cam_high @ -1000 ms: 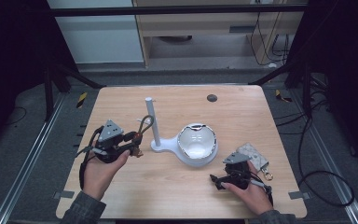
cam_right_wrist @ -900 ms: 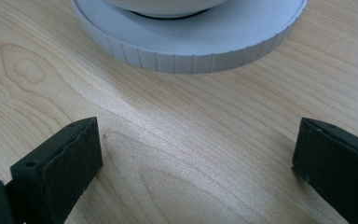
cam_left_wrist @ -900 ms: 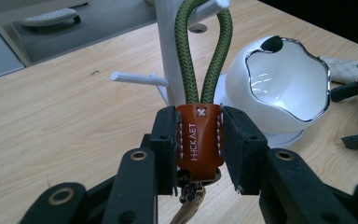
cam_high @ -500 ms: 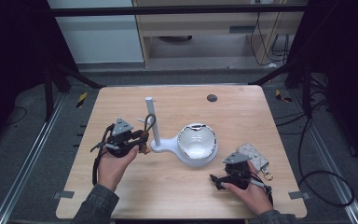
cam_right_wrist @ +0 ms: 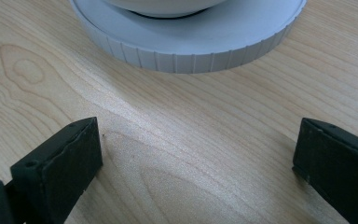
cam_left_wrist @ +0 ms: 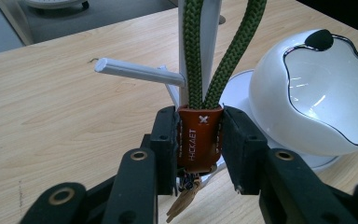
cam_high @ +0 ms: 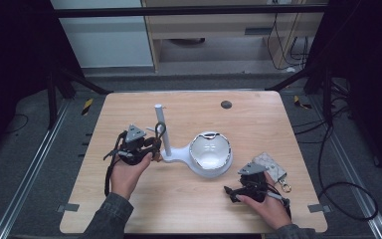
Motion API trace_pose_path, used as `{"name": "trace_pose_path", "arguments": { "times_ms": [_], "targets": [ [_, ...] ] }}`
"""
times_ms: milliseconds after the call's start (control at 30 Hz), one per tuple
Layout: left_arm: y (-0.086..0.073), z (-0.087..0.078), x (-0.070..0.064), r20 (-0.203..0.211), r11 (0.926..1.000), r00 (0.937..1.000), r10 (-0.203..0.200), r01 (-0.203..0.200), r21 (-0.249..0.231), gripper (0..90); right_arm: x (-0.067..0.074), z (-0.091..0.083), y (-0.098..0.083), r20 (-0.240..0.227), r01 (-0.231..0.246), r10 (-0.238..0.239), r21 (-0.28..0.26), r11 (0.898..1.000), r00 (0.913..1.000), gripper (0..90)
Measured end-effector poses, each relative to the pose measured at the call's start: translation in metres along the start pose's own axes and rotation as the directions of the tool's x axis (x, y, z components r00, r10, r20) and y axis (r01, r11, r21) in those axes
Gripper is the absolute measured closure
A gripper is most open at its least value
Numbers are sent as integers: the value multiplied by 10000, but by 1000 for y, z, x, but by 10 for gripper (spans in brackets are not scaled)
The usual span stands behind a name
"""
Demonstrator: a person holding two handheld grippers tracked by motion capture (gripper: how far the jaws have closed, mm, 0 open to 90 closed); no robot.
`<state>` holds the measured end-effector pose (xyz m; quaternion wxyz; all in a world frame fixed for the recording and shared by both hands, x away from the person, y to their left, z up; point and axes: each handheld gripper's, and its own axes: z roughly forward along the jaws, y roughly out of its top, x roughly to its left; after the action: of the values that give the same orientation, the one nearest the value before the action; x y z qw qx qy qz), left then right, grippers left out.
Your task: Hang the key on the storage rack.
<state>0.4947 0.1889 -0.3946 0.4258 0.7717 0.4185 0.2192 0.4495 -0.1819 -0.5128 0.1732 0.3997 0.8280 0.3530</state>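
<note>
One green rope loop [cam_left_wrist: 209, 51], gathered in an orange leather tag [cam_left_wrist: 199, 137] stamped with lettering, rides clamped between the jaws of the left gripper [cam_left_wrist: 199, 140], its two strands rising on either side of the white upright post [cam_high: 160, 127] of a hanger stand [cam_high: 179, 155]. A second ago the left gripper sat out toward the bench's left edge; half a second ago it had slid closer; now, in the high view, the left gripper [cam_high: 140, 144] is hard against the post, with the loop [cam_high: 159, 130] lifted beside it. In the left gripper view a short white peg [cam_left_wrist: 140, 72] juts sideways from the post, just left of the strands and not yet through the loop. Small keys or metal bits [cam_left_wrist: 184, 198] dangle beneath the tag, too blurred to make out. The move suggests the key fob is being brought in to hang, and the remaining work looks to be threading the loop over that peg. Beside the post, the glossy white bowl [cam_high: 210, 152] of the stand sits at the middle of the wooden bench [cam_high: 189, 209]. Down at the bench's right, the right gripper [cam_high: 236, 191] has not shifted over the same second; its jaws stand wide apart over bare wood, facing the stand's ribbed round base [cam_right_wrist: 186, 46]. A patterned grey pouch [cam_high: 272, 167] lies just beyond that hand.
</note>
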Motion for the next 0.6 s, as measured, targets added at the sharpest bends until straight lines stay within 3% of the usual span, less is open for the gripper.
{"name": "trace_pose_path", "arguments": {
  "times_ms": [367, 467, 600],
  "targets": [
    [1, 0, 0, 40, 10000, 10000, -9, 9, 63, 654, 0, 0, 0, 16, 38, -38, -2, 10000, 10000, 12],
    [0, 0, 0, 113, 9999, 9999, -4, 2, 160, 590, 0, 0, 0, 20, 27, -27, 0, 10000, 10000, 12],
    [-9, -5, -1, -99, 9993, 9996, 280, -277, 262, 468, 0, 0, 0, 25, 11, -11, 6, 10000, 10000, 12]
  ]
}}
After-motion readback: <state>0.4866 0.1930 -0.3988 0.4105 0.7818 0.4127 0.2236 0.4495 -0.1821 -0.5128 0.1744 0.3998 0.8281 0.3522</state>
